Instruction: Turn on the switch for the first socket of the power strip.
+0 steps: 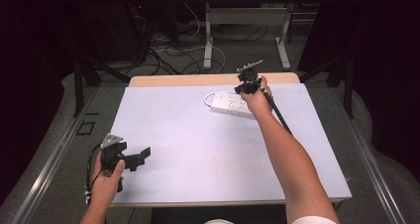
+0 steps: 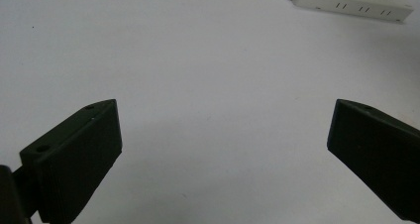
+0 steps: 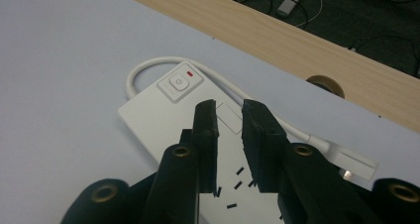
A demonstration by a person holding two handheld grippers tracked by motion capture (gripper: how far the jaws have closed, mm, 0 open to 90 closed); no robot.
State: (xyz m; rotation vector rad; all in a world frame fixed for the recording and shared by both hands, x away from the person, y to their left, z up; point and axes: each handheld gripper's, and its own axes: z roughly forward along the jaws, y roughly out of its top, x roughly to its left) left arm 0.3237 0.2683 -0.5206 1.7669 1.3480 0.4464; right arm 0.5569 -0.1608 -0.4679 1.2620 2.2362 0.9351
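A white power strip [image 1: 229, 104] lies flat at the far middle of the white table [image 1: 198, 140]. My right gripper [image 1: 243, 89] hovers over its right end, pointing down. In the right gripper view, my right gripper [image 3: 229, 107] has its jaws close together with a narrow gap and nothing between them, above the power strip [image 3: 158, 117] just past its switch [image 3: 178, 83] with a red light. The strip's white cable [image 3: 148, 65] loops back to a plug [image 3: 354, 164]. Near the table's front left corner my left gripper [image 1: 141, 157] [image 2: 225, 105] stands wide open over bare table.
A wooden table edge [image 3: 307, 45] with a round cable hole [image 3: 324, 84] runs behind the strip. Beyond it, desk legs [image 1: 208, 35] and loose cables [image 1: 168, 55] lie on the floor. The power strip [image 2: 354, 1] sits far ahead of my left jaws.
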